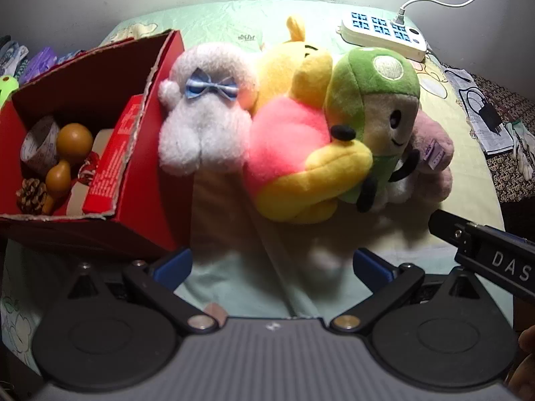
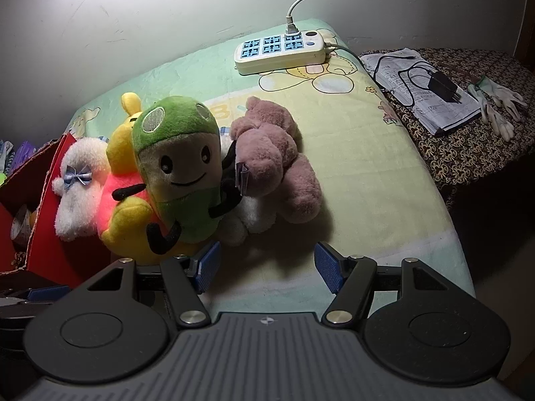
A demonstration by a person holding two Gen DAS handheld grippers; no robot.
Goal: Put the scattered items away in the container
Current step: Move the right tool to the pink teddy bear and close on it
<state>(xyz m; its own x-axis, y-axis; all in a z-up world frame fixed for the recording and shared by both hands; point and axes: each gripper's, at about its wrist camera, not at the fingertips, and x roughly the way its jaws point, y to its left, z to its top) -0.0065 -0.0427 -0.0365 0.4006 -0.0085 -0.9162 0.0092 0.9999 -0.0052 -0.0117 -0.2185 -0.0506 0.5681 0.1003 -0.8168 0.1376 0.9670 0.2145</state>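
A pile of plush toys lies on the bed: a white one with a blue bow (image 1: 204,113) (image 2: 78,187), a yellow bear in a pink shirt (image 1: 294,147) (image 2: 123,200), a green-capped one (image 1: 371,107) (image 2: 180,167) and a mauve bear (image 1: 431,153) (image 2: 277,167). A red cardboard box (image 1: 140,180) (image 2: 43,234) stands left of them, holding a pine cone (image 1: 31,195), gourds and a red packet. My left gripper (image 1: 272,265) is open and empty, short of the toys. My right gripper (image 2: 267,267) is open and empty, just before the mauve bear.
A white power strip (image 1: 384,35) (image 2: 281,50) with its cord lies at the bed's far end. On the patterned cloth to the right are papers, a black charger (image 2: 441,85) and white gloves (image 2: 495,107). Clutter sits behind the box at the left.
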